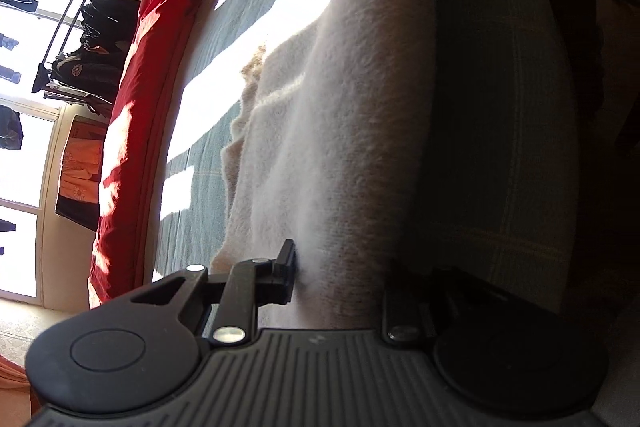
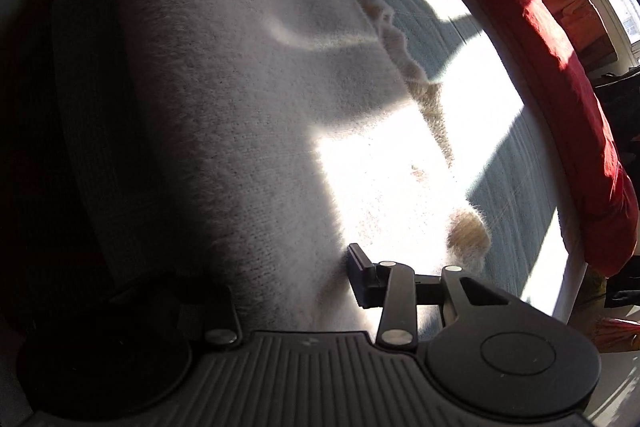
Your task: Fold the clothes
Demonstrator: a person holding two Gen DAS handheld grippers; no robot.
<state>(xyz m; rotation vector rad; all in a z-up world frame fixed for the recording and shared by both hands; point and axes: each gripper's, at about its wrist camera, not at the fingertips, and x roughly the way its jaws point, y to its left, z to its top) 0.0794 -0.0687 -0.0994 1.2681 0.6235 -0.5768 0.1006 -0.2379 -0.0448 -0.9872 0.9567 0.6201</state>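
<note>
A fluffy white knit garment (image 1: 328, 131) with tan patches lies on a teal bedcover (image 1: 224, 39). In the left wrist view my left gripper (image 1: 340, 275) has a thick fold of it between its jaws; the left finger (image 1: 285, 279) presses against the fabric and the right finger is hidden in shadow. In the right wrist view the same white garment (image 2: 240, 75) fills the frame. My right gripper (image 2: 296, 283) also has a fold of it between its jaws; its right finger (image 2: 362, 277) touches the fabric and the left one is hidden in the dark.
A red quilt (image 1: 144, 99) lies along the bed's far edge, also in the right wrist view (image 2: 560, 59). Dark clothes hang on a rail (image 1: 96, 27) by bright windows. Strong sun patches fall on the bedcover (image 2: 516, 163).
</note>
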